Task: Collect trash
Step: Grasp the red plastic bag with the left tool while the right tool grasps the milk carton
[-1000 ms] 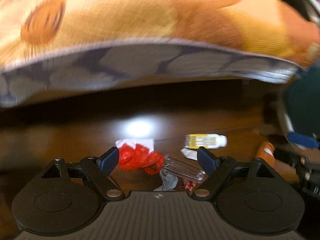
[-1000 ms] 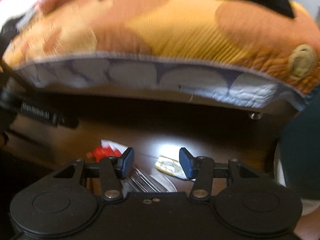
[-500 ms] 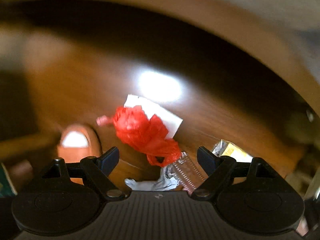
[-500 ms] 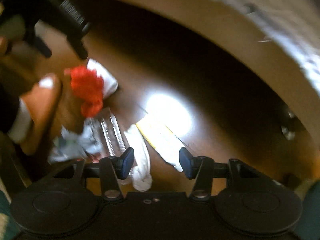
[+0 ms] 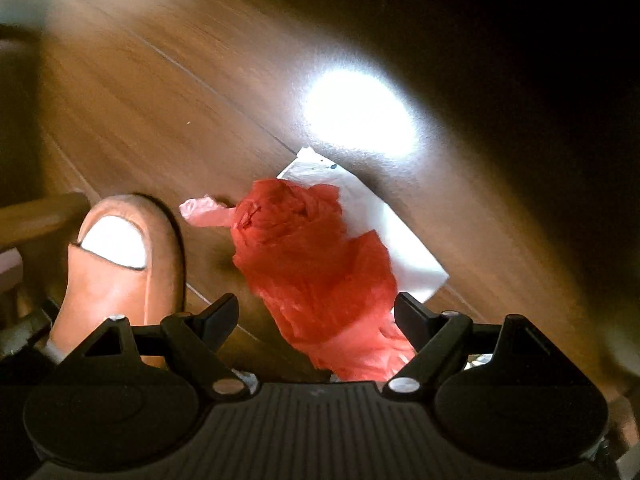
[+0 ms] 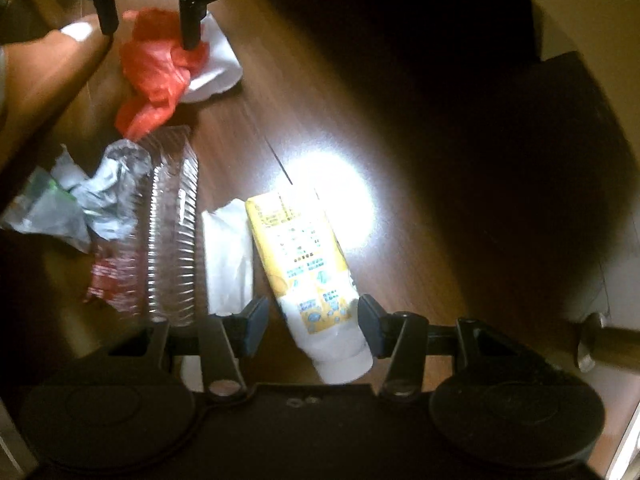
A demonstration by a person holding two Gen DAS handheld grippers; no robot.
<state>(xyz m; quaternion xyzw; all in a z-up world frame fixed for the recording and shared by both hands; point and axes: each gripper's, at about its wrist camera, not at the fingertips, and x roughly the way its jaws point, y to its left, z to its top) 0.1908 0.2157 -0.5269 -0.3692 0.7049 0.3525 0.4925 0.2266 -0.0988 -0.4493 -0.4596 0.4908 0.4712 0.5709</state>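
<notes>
Left claw [image 5: 316, 316] straddles red bag [image 5: 308, 256] — jaws apart.

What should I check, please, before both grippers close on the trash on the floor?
1. Left gripper open: ok.
2. Red plastic bag between the left fingers: ok, though it sits nearer the right-side finger.
3. Right gripper open: ok.
4. Yellow-and-white tube between the right fingers: ok.
5. Foot in the orange slipper clear of the left fingers: cannot tell, it is close beside one.
6. Fingers low enough to grip: cannot tell.
</notes>
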